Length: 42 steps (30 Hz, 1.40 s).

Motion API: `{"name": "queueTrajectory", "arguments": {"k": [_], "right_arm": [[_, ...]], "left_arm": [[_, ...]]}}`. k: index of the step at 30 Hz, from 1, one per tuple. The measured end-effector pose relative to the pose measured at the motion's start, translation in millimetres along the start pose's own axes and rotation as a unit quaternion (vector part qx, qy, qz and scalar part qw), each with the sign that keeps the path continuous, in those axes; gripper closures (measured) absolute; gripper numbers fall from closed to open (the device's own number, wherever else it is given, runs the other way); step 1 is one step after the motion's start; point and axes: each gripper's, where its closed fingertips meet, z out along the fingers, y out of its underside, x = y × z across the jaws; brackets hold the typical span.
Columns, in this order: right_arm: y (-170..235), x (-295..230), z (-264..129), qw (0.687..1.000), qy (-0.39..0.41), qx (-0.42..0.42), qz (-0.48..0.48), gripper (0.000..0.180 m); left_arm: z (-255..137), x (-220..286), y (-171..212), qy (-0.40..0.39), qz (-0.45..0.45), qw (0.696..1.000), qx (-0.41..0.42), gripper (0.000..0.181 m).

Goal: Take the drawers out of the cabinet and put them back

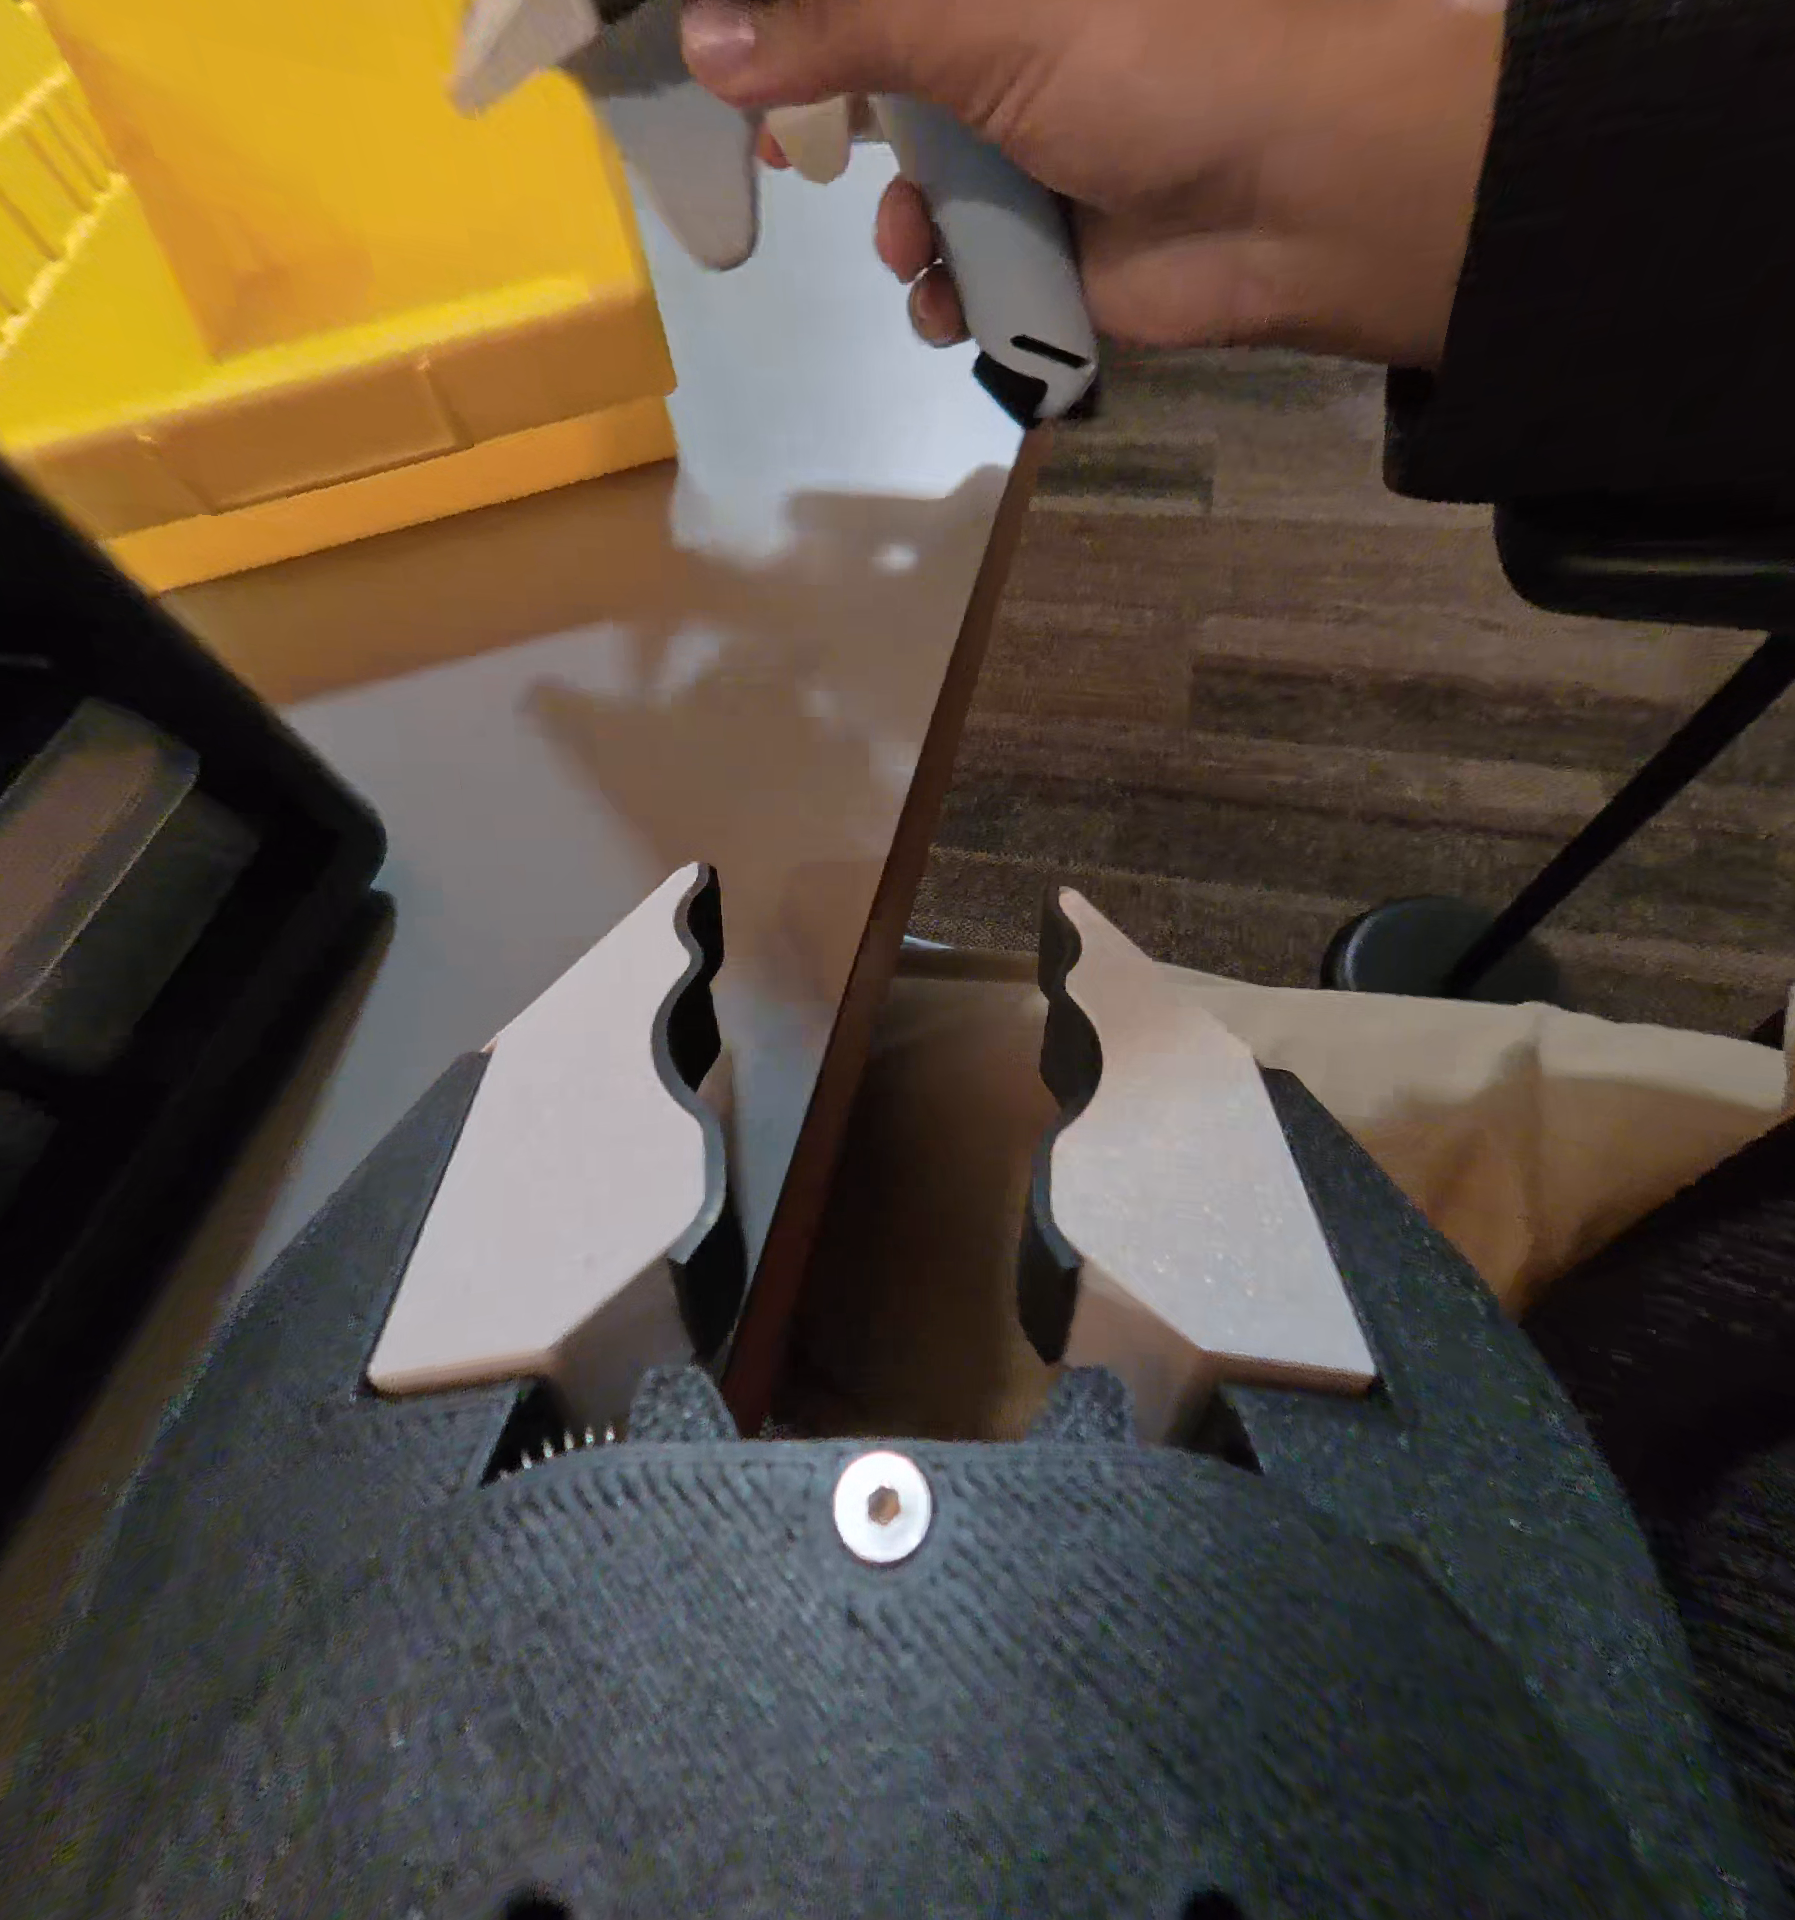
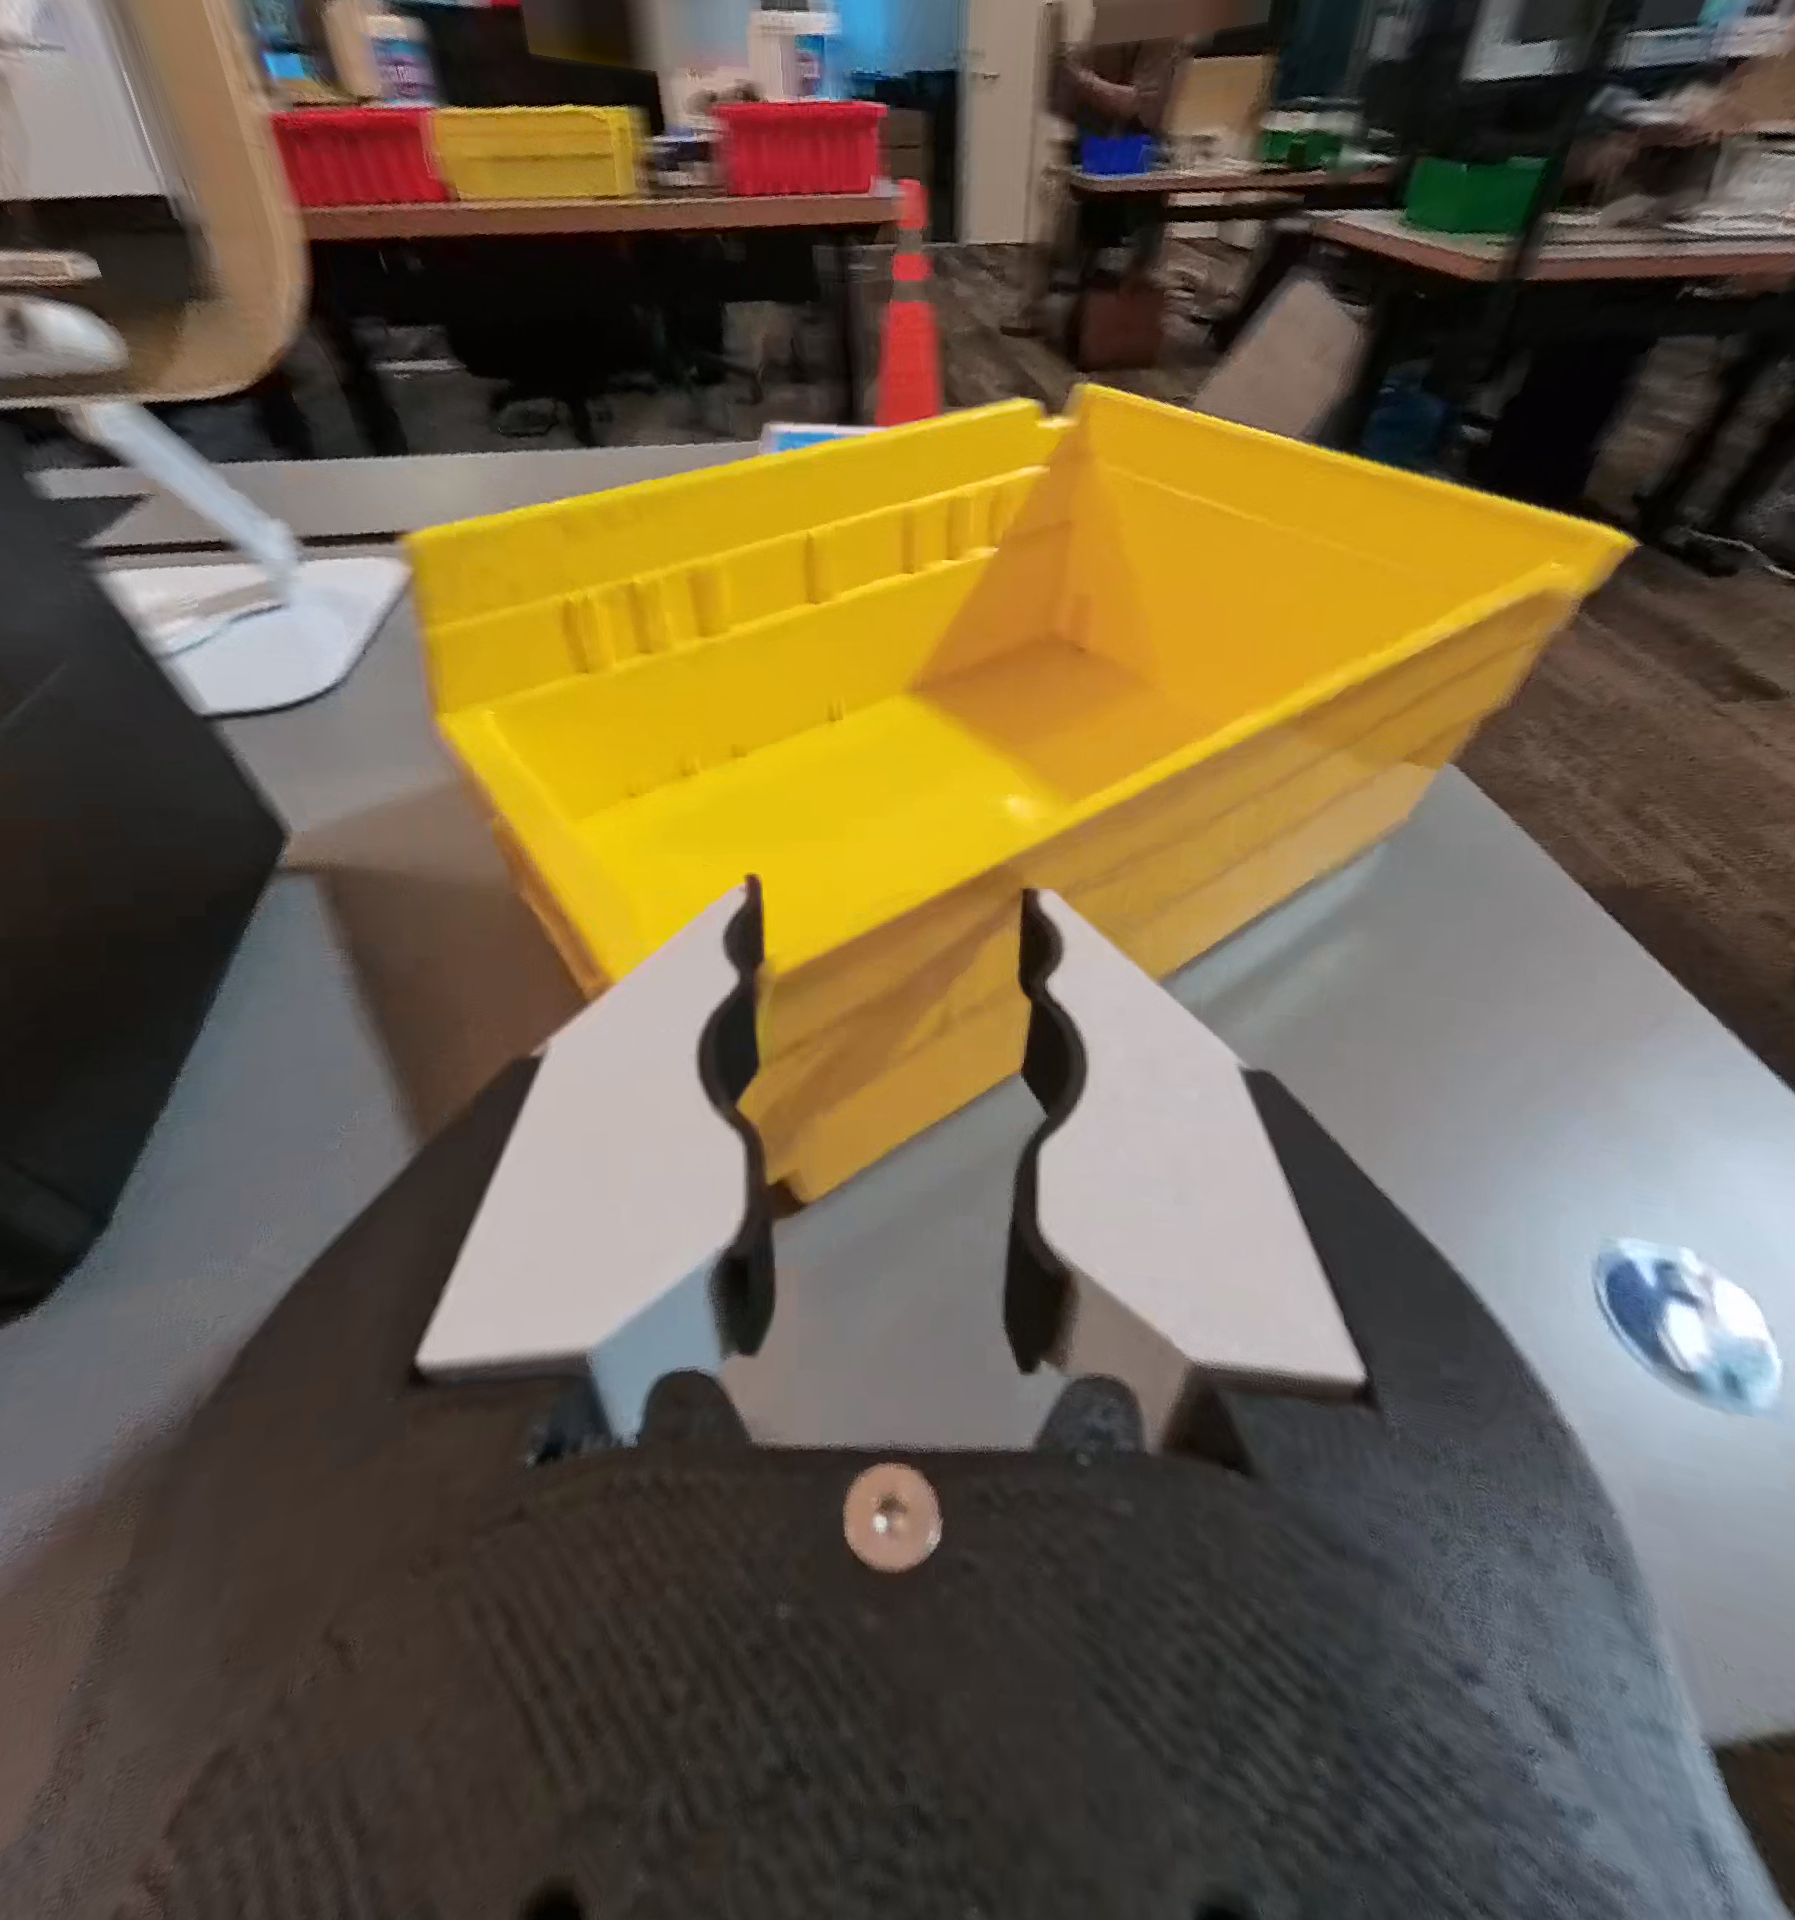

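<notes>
The black cabinet [image 1: 145,779] stands at the left of the left wrist view, with a grey drawer front [image 1: 62,862] showing in its frame. It also shows as a dark block in the right wrist view [image 2: 62,831]. My left gripper [image 1: 882,888] is open and empty, hanging over the table's brown front edge [image 1: 934,831], to the right of the cabinet. My right gripper [image 2: 890,891] is open, and the near corner of a yellow bin [image 2: 976,727] shows between its fingers. I cannot tell whether they touch it. A hand [image 1: 1184,156] holds the right gripper's grey handle [image 1: 1007,270].
The yellow bin [image 1: 301,312] sits on the grey table behind the cabinet. A white stand base [image 2: 280,634] is at the back left. A round sticker [image 2: 1688,1325] lies on the table at the right. A black chair base [image 1: 1423,945] and beige cloth [image 1: 1392,1091] are below the table edge.
</notes>
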Motion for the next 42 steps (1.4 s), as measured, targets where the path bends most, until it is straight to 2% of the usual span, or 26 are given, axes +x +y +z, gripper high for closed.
{"name": "queueTrajectory", "arguments": {"k": [4, 8, 11, 13, 16, 21, 26, 31, 38, 42], "right_arm": [[-2.8, 11.8, 10.3, 0.999, -0.047, -0.009, -0.011, 0.134], [-5.4, 43.2, 19.6, 0.997, -0.076, -0.005, -0.02, 0.153], [-7.0, 91.4, 23.4, 0.999, -0.031, 0.007, 0.009, 0.173], [-7.3, 123.6, 23.6, 0.999, 0.012, 0.023, 0.041, 0.178], [-7.0, 150.8, 22.6, 0.995, 0.05, 0.04, 0.075, 0.174], [-7.6, 162.7, 25.6, 0.995, 0.06, 0.039, 0.066, 0.171], [-8.5, 167.5, 28.9, 0.995, 0.049, 0.04, 0.076, 0.171], [-8.8, 170.5, 32.8, 0.998, 0.062, 0.032, -0.003, 0.17], [-9.4, 171.5, 34.4, 0.998, 0.029, 0.034, 0.033, 0.172], [-7.2, 173.9, 30.3, 0.998, 0.035, 0.03, 0.041, 0.167]], "left_arm": [[-17.6, -22.5, 7.8, -0.029, -0.049, 0.998, 0.004, 0.122], [-32.2, -42.9, 12.8, -0.048, -0.095, 0.994, 0.009, 0.123], [-40.3, -49.9, 19.0, -0.052, -0.123, 0.991, 0.008, 0.124], [-45.0, -53.4, 21.0, -0.057, -0.132, 0.99, 0.01, 0.125], [-49.7, -56.4, 22.4, -0.063, -0.137, 0.989, 0.011, 0.125], [-51.7, -54.7, 22.7, -0.064, -0.13, 0.989, 0.01, 0.126], [-49.0, -52.8, 22.9, -0.06, -0.125, 0.99, 0.006, 0.126], [-45.2, -51.8, 22.3, -0.053, -0.126, 0.991, 0.001, 0.126], [-42.4, -51.3, 16.3, -0.053, -0.119, 0.992, 0.004, 0.126], [-41.2, -49.5, 14.5, -0.052, -0.112, 0.992, 0.003, 0.126]]}}
